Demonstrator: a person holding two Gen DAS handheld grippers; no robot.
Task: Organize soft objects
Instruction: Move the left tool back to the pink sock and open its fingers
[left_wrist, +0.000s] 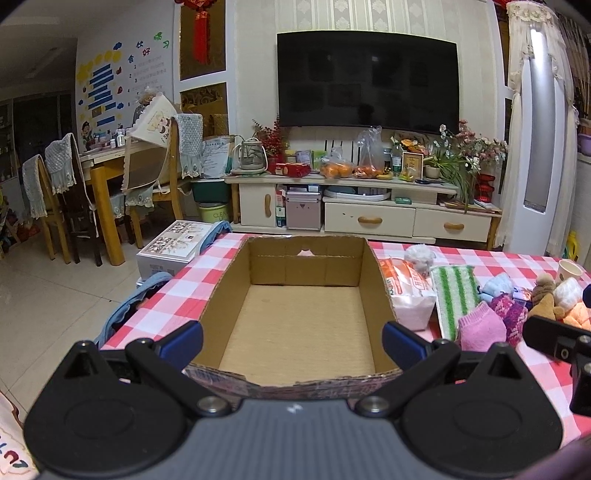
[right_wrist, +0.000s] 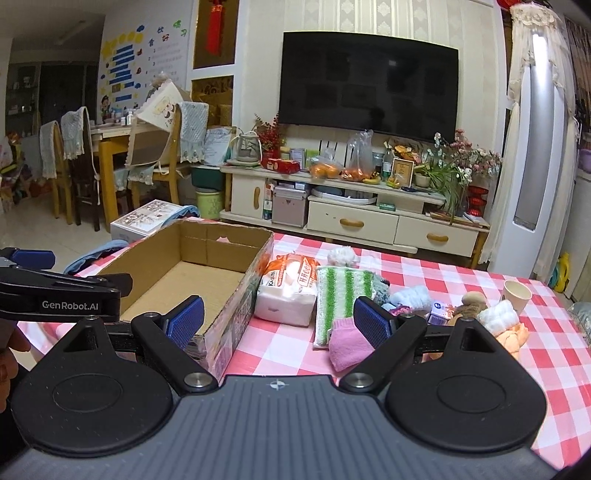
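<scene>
My left wrist view sits low at the near end of the cardboard box (left_wrist: 299, 317), facing straight along it toward the television (left_wrist: 367, 79), my right wrist view just beside, angled over the tabletop (right_wrist: 424, 273), both sharing box, pink sock (right_wrist: 347, 345), striped cloth (right_wrist: 338, 295).

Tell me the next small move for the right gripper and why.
Probably ease the right gripper forward and down onto the pink sock. Its jaws stand open and empty, the sock lies nearest of the soft things, just ahead by the right finger, and the cardboard box beside it holds nothing yet.
</scene>
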